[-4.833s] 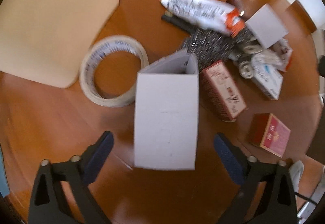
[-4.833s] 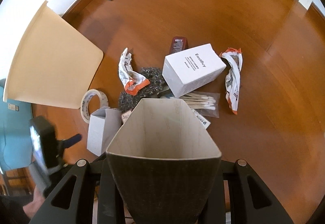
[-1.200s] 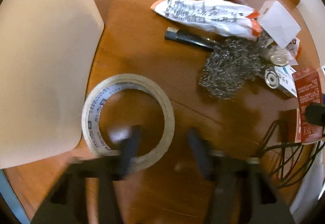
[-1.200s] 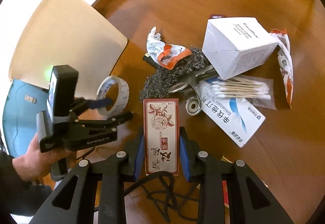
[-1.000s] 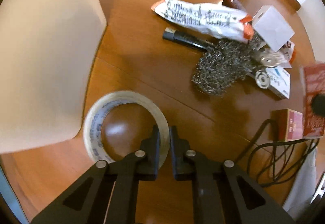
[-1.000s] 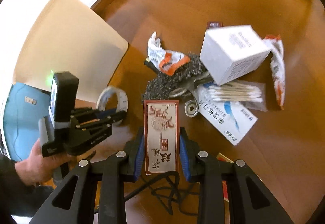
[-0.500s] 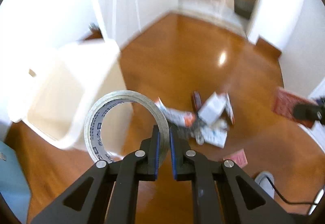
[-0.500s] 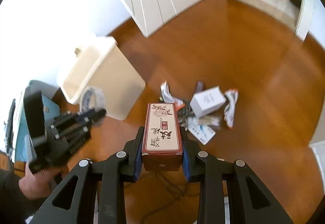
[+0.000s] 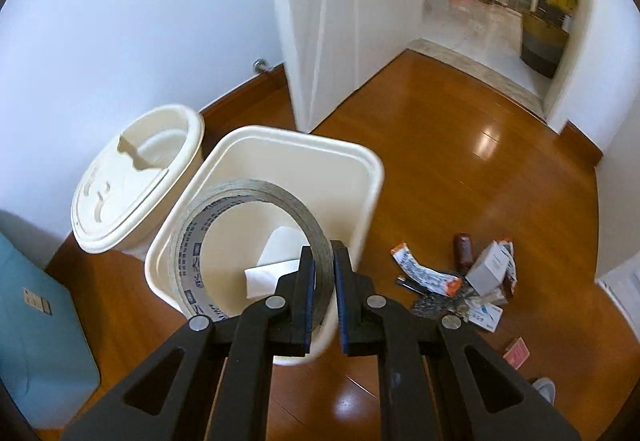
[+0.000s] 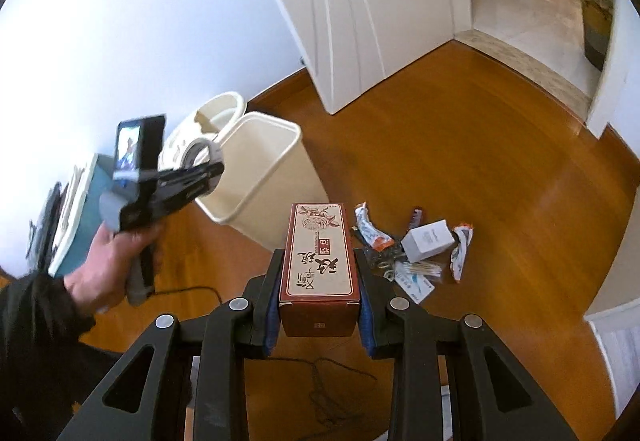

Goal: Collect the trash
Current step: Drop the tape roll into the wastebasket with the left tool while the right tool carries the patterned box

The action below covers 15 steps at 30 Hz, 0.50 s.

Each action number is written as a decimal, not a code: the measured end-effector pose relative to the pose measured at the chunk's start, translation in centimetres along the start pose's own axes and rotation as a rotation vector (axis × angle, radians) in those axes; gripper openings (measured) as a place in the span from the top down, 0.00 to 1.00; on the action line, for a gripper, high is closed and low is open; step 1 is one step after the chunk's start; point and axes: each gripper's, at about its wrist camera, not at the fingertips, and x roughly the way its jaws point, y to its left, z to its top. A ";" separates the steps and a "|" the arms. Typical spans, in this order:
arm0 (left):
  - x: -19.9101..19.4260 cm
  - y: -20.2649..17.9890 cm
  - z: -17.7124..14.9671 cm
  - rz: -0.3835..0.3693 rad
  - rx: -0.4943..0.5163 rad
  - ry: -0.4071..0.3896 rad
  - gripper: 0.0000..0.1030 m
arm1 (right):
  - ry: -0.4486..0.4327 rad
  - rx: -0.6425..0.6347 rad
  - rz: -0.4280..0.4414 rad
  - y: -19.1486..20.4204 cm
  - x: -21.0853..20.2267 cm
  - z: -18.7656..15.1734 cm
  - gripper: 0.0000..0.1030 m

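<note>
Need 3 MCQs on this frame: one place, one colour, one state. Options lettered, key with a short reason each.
1. Where is the tape roll?
A. flat on the floor
B. clamped in the left gripper over the open bin
C. on the bin lid

2. What colour is the box in the right gripper?
A. dark red with a cream panel
B. blue
C. plain white

3. What state is the bin in?
A. lid shut
B. tipped over
C. upright and open, with a white box inside

Key:
1 B: the left wrist view shows the pads pinching the roll's band, with the bin's mouth behind it.
2 A: the right wrist view shows red sides and a cream printed top.
3 C: the rim is uncovered and the lid stands beside it.
</note>
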 end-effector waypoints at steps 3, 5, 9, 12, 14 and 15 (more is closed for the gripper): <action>1.9 1.7 0.1 -0.008 -0.048 0.047 0.83 | 0.011 -0.014 -0.002 0.7 0.7 0.2 0.68; 2.5 2.6 -0.1 -0.004 -0.066 0.047 0.77 | 0.019 -0.015 -0.009 0.9 1.2 0.4 0.68; 1.5 5.0 0.1 -0.040 -0.135 0.035 0.14 | 0.040 -0.028 -0.024 1.5 2.2 0.6 0.68; 0.0 6.4 0.4 -0.059 -0.167 0.016 0.14 | 0.043 -0.031 -0.035 1.8 2.9 0.9 0.68; -1.3 6.9 0.5 -0.034 -0.154 0.020 0.14 | 0.043 -0.035 -0.036 2.4 3.0 1.4 0.68; -2.5 7.1 0.5 -0.026 -0.143 0.016 0.14 | 0.043 -0.045 -0.041 2.8 3.1 1.7 0.68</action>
